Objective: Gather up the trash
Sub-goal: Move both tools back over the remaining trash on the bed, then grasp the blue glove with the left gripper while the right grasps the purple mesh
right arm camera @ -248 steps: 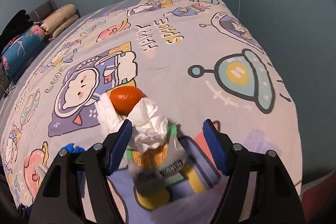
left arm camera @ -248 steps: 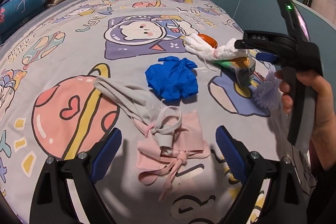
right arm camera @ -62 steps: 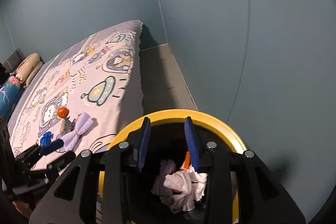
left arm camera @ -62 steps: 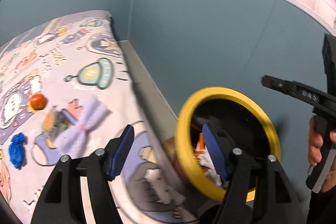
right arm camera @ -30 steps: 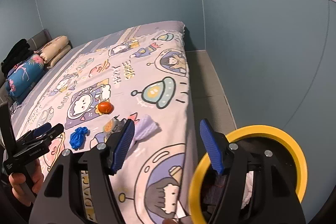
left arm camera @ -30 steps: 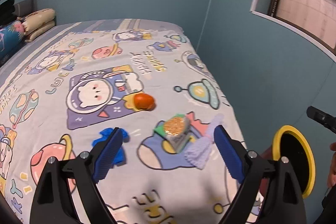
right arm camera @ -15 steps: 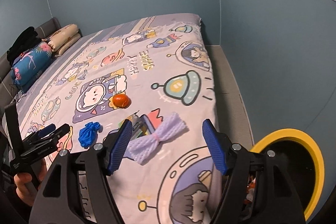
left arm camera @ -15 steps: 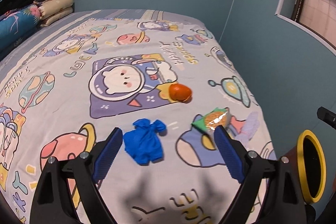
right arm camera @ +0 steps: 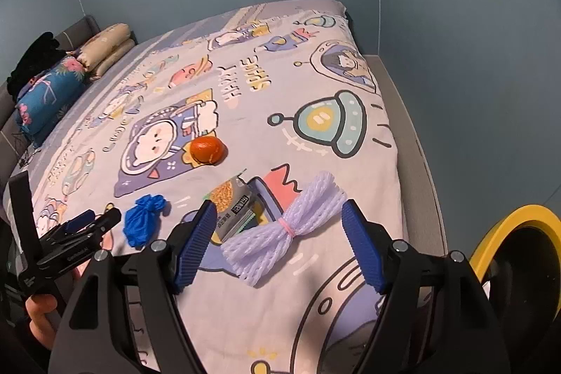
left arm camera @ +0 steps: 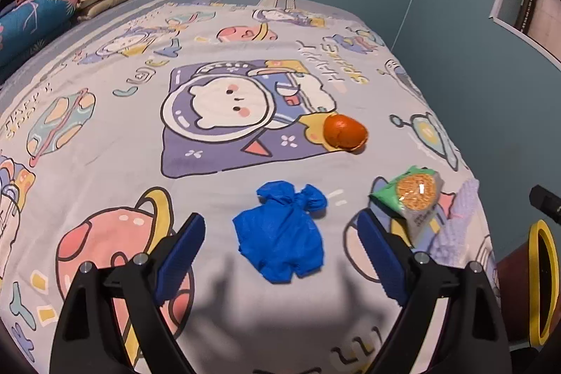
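A: Four bits of trash on the bedspread. L wrist view, left to right: blue crumpled glove low centre, orange peel right of centre and higher, snack packet at right, lilac foam net touching the packet's right side, near the bed edge.

B: L tongs?

A: Left gripper bottom of frame, jaws wide apart, nothing between the pads. The glove shows in the gap but lies flat on the sheet, not touched.

B: Bin?

A: Yellow-rimmed bin at far right edge, off the bed, lower than the mattress. Only a slice of the rim shows there.

B: R wrist view?

A: Left to right: hand at lower left, holding the other tool's handle. Glove left of centre. Peel mid frame. Packet just below it. Net centre, tied in the middle w/ a pink band, one end over the packet's corner. Bin lower right, beside the bed.

B: R tongs?

A: Right gripper jaws apart and have just been opening; empty. The net sits framed between the pads, not pinched.

B: Background?

A: Pillows stacked at upper left by the headboard. Teal wall across top and right.
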